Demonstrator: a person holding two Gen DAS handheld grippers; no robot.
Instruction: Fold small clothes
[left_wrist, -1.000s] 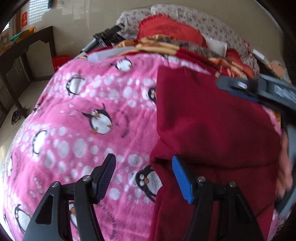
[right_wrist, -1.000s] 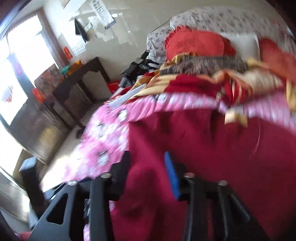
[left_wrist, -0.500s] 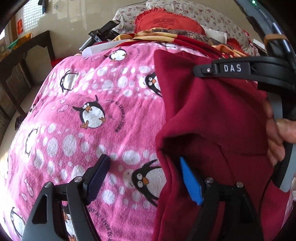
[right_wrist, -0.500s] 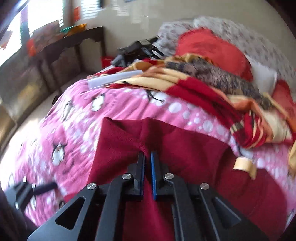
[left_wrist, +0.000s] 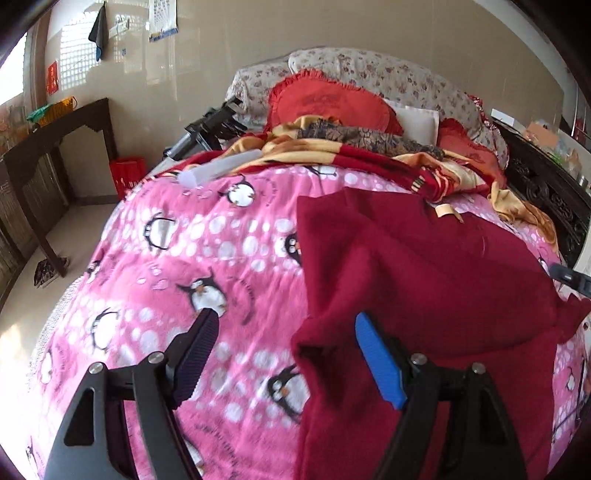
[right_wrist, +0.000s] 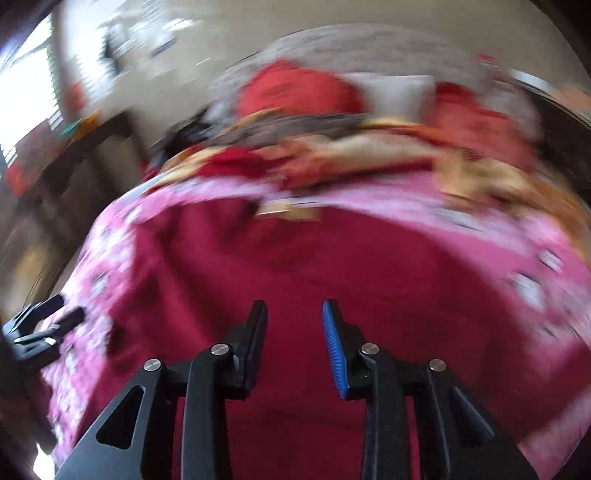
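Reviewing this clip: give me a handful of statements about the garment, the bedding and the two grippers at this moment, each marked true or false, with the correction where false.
1. The dark red garment lies on a pink penguin-print blanket. True.
2. The left gripper is clamped on the garment. False: its fingers stand wide apart, with the garment's edge between them and neither pad pressing.
3. The right gripper has a gap between its fingers. True: its jaws have just been opening, and nothing is pinched between them.
4. The garment is folded into a neat small square. False: it is still spread out, with one loose fold.
5. The blanket print shows cats. False: penguins.
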